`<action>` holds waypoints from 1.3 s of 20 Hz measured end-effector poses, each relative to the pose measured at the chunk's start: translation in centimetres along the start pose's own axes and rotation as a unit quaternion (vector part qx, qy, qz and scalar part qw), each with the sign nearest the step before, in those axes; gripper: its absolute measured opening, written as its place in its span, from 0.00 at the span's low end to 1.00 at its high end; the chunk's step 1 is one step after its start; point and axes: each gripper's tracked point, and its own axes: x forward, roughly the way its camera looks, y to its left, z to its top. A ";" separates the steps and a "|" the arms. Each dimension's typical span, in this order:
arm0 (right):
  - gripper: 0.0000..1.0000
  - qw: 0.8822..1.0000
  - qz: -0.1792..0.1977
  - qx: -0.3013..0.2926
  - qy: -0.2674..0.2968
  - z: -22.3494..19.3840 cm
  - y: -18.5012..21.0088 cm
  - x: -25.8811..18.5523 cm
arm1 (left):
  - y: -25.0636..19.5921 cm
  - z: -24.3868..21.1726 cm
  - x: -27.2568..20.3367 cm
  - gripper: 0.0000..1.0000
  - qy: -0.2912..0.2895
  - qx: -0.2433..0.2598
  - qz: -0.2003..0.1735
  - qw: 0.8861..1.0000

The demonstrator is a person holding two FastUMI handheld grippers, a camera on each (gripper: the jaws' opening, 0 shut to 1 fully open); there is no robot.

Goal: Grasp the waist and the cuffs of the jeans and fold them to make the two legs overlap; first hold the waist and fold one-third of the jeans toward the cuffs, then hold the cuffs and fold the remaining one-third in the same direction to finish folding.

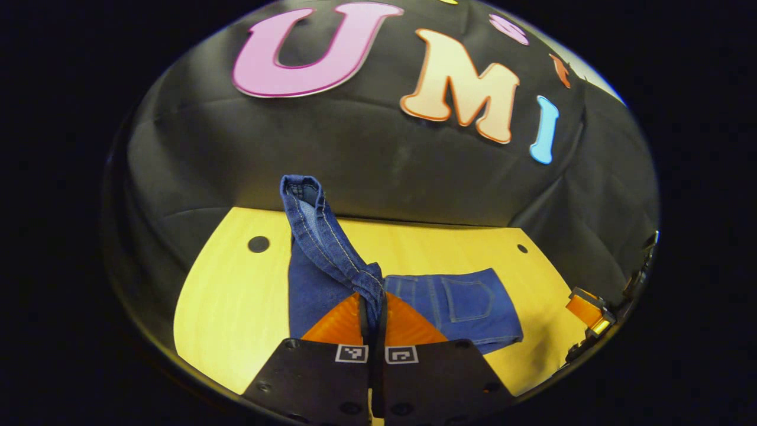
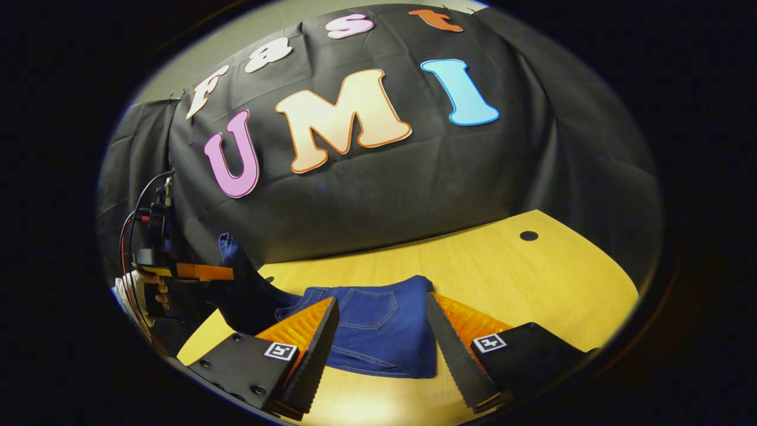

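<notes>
- Two grippers are working here: your left gripper is pinching the cuff end of the jeans between closed fingers and lifting it above the wooden table, while your right gripper is waiting with its fingers wide apart, holding nothing.
- Most of the jeans are lying on the table, with the back pocket facing up, just in front of the right gripper.
- One risk is that you are gripping only a narrow strip of denim, so the cuff could be slipping out as you carry it over.
- Another risk: nothing is pressing on the folded part, so pulling the cuff may be dragging the whole stack or leaving the fold crooked.
- No brand or label on the jeans is readable; the small square markers on the grippers are showing patterns, not words.
</notes>
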 end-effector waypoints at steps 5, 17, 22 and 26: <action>0.92 1.000 -0.002 -0.002 -0.001 0.4 -3.2 -1.2 | -8.6 -0.8 3.3 0.00 0.002 0.014 -0.057 0.998; 0.92 1.000 0.010 -0.026 0.009 -0.5 -6.6 -2.1 | -18.5 -8.5 11.5 0.03 0.031 0.029 -0.077 0.996; 0.98 0.999 0.019 -0.032 -0.035 2.0 -3.8 -3.3 | -17.6 -4.5 5.5 0.96 -0.079 0.034 -0.043 0.995; 0.98 0.993 0.032 -0.052 -0.099 5.8 0.9 -5.9 | -13.3 -1.4 -3.7 0.96 -0.159 0.065 0.025 0.985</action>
